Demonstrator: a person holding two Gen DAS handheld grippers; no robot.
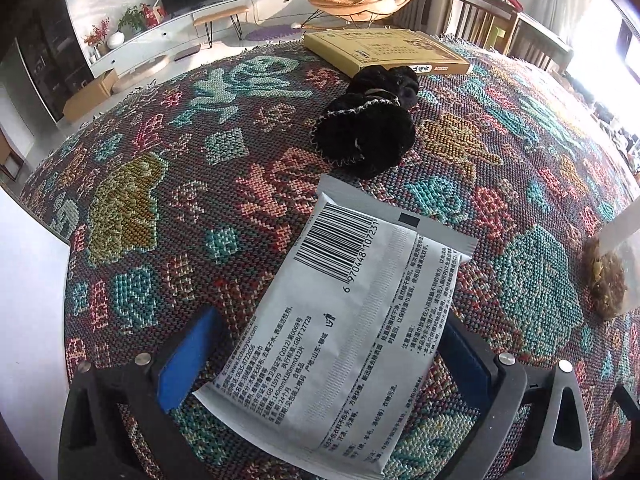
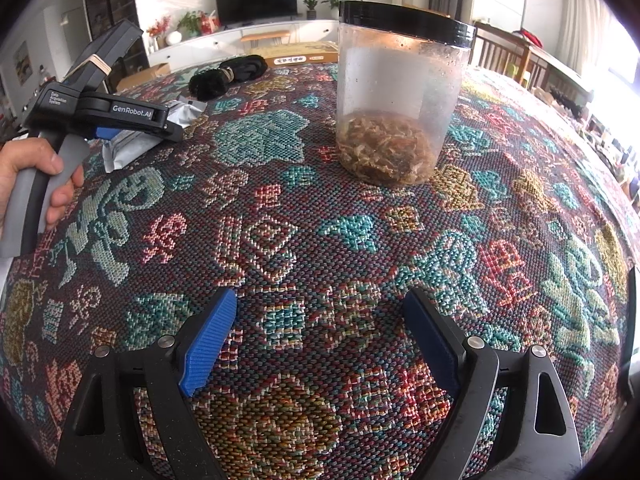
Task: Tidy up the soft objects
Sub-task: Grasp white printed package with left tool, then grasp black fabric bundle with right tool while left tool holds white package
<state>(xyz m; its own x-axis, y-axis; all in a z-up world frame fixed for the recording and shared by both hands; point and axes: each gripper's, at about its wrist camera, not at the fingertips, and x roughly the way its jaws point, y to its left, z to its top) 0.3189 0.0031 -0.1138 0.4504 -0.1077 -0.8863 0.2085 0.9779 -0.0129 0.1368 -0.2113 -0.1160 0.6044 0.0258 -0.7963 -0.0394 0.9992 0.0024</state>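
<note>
A white wet-wipe packet with a barcode lies flat on the woven patterned cloth. My left gripper stands open astride its near end, with the blue pads close to the packet's two edges and the packet undented. A black fuzzy bundle lies beyond it. In the right wrist view a hand holds the left gripper low over the packet. My right gripper is open over bare cloth, with nothing between its fingers.
A clear plastic jar with a black lid and dried brown bits inside stands ahead of the right gripper; its edge shows at right in the left view. A flat yellow box lies at the table's far edge, behind the black bundle.
</note>
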